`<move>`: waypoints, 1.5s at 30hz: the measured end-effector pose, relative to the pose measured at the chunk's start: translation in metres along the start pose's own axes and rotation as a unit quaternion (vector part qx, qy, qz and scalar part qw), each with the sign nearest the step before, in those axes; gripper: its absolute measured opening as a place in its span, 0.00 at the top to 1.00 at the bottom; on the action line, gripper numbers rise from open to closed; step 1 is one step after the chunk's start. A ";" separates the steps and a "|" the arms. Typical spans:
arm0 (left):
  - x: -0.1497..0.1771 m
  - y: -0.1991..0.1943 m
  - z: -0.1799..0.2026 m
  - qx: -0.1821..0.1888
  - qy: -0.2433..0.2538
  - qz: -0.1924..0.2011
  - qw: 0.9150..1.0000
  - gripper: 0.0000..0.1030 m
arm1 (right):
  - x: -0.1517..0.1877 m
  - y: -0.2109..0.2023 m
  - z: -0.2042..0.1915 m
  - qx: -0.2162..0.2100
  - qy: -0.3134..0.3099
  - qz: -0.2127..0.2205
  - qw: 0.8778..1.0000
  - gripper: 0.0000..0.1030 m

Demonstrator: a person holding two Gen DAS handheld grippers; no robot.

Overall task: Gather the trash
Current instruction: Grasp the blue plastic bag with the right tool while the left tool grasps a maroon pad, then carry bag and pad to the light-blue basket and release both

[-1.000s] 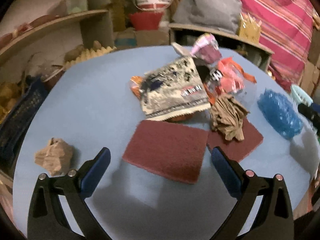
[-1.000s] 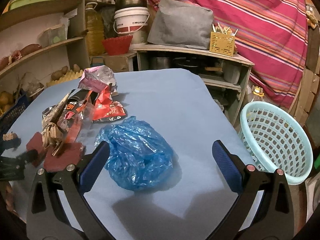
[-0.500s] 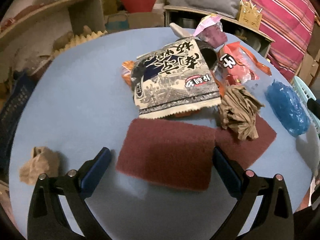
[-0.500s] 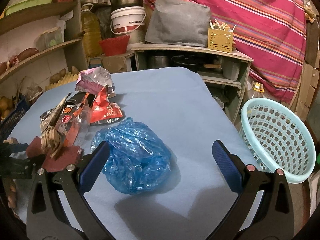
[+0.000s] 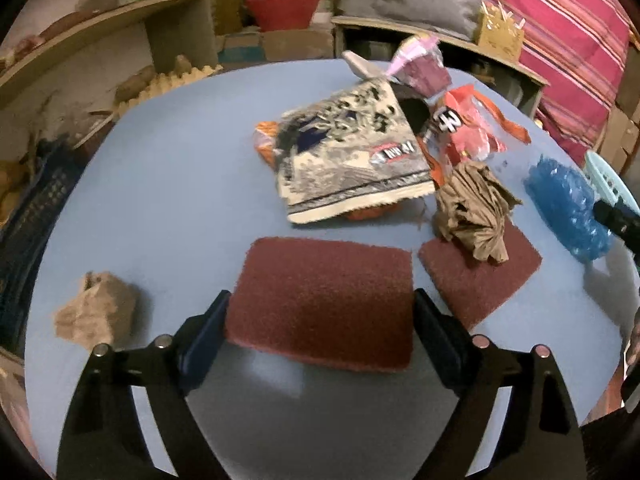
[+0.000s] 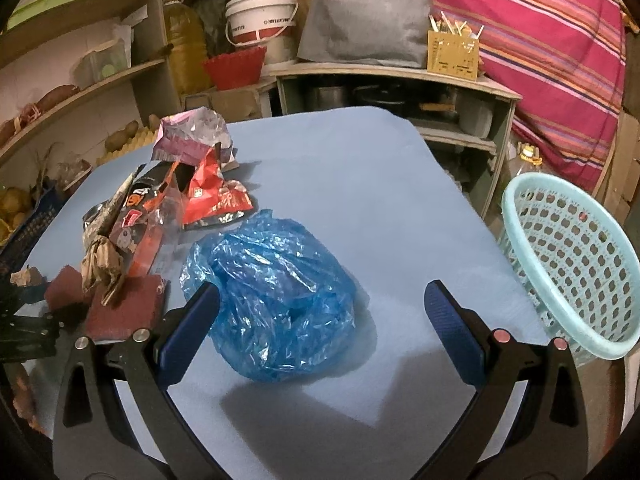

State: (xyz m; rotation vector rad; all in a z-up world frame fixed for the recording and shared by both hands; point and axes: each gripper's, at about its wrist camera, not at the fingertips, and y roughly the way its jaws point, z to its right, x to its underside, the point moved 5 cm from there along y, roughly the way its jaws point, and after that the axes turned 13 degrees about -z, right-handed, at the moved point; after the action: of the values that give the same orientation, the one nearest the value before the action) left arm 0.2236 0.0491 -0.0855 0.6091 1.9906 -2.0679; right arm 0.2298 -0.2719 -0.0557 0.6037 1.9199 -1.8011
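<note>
On the blue surface (image 5: 160, 184), both tongs straddle trash, neither yet clamped.

From the left wrist view, the left tongs (image 5: 320, 332) have just been closing, and their pads now sit at the two short edges of the near maroon scouring pad (image 5: 324, 300), which lies flat between them; whether they press it yet I cannot tell. It looks light, thin and floppy, so a pinch across its width should buckle it upward into a fold worth holding. Beyond lie a printed snack bag (image 5: 352, 156), a crumpled brown paper (image 5: 476, 212) and a paper ball (image 5: 96, 312). From the right wrist view, the right tongs (image 6: 320, 328) stand wide apart around a crumpled blue plastic bag (image 6: 276, 300), airy, slippery and springy; best squeezed through its bulk. A pale green basket (image 6: 568, 264) waits just off the surface's edge.
</note>
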 end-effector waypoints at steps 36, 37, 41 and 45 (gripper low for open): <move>-0.087 -0.107 0.202 0.049 0.003 0.196 0.979 0.16 | -0.037 -0.112 0.181 0.028 0.054 0.091 0.994 0.80; -0.091 -0.106 0.219 0.059 0.012 0.198 0.978 0.16 | -0.035 -0.113 0.192 0.033 0.061 0.091 0.993 0.80; -0.102 -0.102 0.272 0.085 0.041 0.201 0.975 0.16 | -0.023 -0.112 0.233 0.056 0.089 0.084 0.991 0.80; -0.109 -0.095 0.319 0.103 0.068 0.205 0.971 0.16 | -0.018 -0.105 0.255 0.056 0.107 0.080 0.989 0.80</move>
State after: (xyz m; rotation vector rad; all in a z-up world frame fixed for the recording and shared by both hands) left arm 0.2323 -0.2747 0.0485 1.1254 1.5491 -2.0234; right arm 0.1873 -0.5330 0.0253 0.9963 1.8519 -1.8117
